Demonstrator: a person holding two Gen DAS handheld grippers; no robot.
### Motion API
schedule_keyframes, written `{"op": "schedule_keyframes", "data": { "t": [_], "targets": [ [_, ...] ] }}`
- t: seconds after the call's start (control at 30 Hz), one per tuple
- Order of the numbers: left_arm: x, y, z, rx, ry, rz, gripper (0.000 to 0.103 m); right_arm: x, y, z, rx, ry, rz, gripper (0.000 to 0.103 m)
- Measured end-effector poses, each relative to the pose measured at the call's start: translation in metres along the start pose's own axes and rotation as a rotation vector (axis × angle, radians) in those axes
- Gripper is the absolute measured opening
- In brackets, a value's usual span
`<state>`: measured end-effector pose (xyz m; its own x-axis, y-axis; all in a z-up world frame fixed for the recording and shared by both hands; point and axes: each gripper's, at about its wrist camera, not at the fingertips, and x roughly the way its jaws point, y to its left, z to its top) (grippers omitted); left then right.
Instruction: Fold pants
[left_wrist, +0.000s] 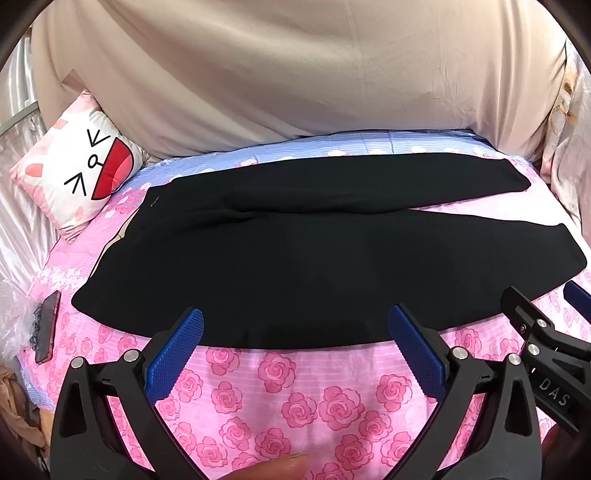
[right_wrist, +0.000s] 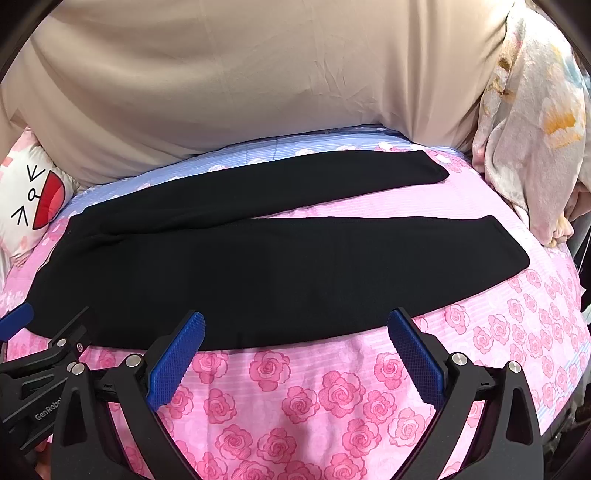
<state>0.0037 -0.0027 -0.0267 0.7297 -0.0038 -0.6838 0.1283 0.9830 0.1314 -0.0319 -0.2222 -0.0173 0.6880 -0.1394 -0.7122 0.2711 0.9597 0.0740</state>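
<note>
Left wrist view: right gripper (left_wrist: 576, 295) reads "DAS", both grippers spread wide above black pants (left_wrist: 295, 258).

black pants (left_wrist: 295, 266), pink rose-patterned bedspread (left_wrist: 295, 398)

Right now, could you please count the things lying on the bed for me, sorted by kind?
Pants: 1, black, spread flat with both legs apart
Pillow: 1, with a cartoon face
Phone: 1, near the bed's left edge
Floral blanket: 1, bunched at the right
Total: 4
</note>
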Motion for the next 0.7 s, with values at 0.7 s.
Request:
{"op": "schedule_keyframes", "data": {
  "t": [0.7],
  "targets": [
    [0.0032, -0.0078, -0.0002, -0.008, 0.025, -0.007, 0.098, 0.0004, -0.0007, -0.0013, -0.003, 0.008, -0.003, 0.098]
  ]
}}
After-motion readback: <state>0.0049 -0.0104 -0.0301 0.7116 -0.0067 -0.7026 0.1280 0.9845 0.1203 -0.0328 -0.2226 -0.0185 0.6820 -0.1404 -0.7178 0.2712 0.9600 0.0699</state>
